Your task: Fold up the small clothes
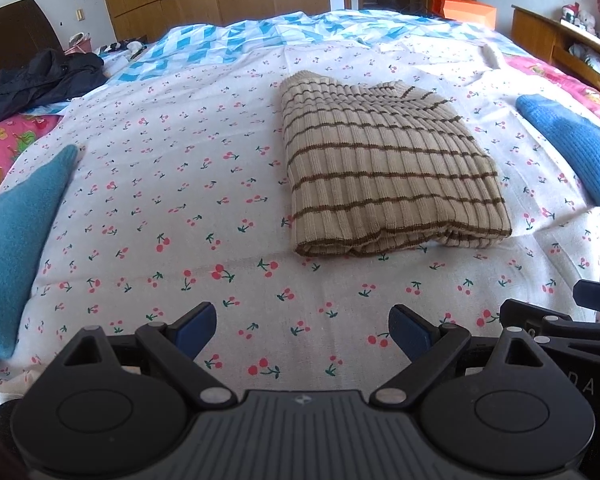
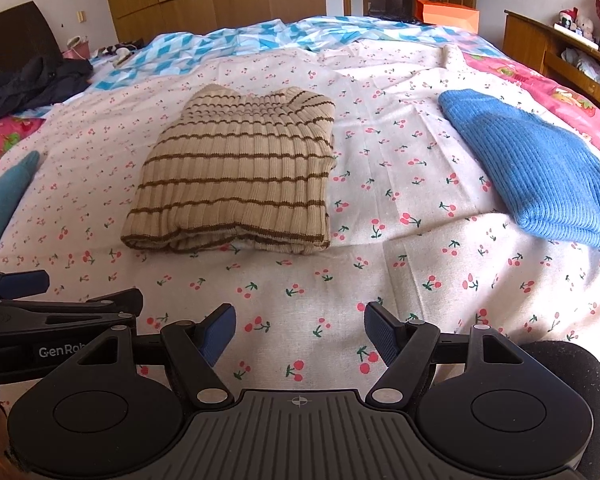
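1. While looking along the left gripper (image 1: 302,330), with its jaws spread and nothing between them: hovering over bare cherry-print sheet (image 1: 220,208), short of the striped beige sweater (image 1: 388,168). Already folded into a compact rectangle, that sweater, lying flat near the middle of the bed, near edge doubled over and facing the camera. A teal garment (image 1: 16,240) at the left edge, a blue knit (image 1: 568,148) at the right, both apart from the sweater. Part of the right gripper showing at the lower right corner.

2. Seen along the right gripper (image 2: 300,330): jaws likewise spread and empty, over bare sheet, well short of any cloth. Striped sweater ahead and to the left, square and neat; blue knit ahead to the right, lying flat, apparently folded too, though hard to tell for sure. Left gripper's finger visible at the left edge.

3. Judged step: between garments, striped piece seemingly finished, nothing in hand.

4. Next move, likely: either shifting the folded sweater aside or reaching for another piece. Calls for coming in low at an edge, pinching all layers together, and lifting with both sides level to keep the fold intact.
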`<move>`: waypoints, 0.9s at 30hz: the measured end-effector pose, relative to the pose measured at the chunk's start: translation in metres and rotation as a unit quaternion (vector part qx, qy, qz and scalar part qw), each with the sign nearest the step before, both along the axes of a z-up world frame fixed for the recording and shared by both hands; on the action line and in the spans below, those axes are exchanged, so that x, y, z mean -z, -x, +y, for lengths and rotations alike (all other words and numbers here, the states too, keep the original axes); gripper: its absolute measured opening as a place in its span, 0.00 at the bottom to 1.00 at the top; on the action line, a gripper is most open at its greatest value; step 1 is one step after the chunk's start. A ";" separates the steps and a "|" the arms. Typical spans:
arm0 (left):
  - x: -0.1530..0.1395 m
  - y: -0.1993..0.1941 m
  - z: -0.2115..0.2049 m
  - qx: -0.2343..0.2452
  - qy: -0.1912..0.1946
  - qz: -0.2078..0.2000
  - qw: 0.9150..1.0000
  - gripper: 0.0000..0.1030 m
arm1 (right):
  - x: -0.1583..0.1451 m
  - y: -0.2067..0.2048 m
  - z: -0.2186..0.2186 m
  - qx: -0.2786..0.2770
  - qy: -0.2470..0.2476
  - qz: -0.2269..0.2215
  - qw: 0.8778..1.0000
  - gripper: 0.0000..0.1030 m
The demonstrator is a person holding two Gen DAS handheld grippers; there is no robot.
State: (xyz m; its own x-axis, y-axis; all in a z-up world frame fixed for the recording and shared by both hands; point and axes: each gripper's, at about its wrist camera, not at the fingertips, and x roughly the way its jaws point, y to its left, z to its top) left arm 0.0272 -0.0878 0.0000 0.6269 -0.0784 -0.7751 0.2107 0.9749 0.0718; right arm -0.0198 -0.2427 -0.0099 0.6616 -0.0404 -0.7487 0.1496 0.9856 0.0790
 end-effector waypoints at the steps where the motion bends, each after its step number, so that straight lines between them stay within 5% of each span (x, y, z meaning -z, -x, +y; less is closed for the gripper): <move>1: 0.002 -0.001 -0.001 0.000 0.000 0.004 1.000 0.94 | 0.002 0.000 -0.001 0.001 -0.002 0.003 1.000 0.70; 27: 0.016 0.000 0.002 -0.006 0.006 0.022 1.000 0.94 | 0.015 0.000 0.001 0.001 -0.004 0.012 1.000 0.70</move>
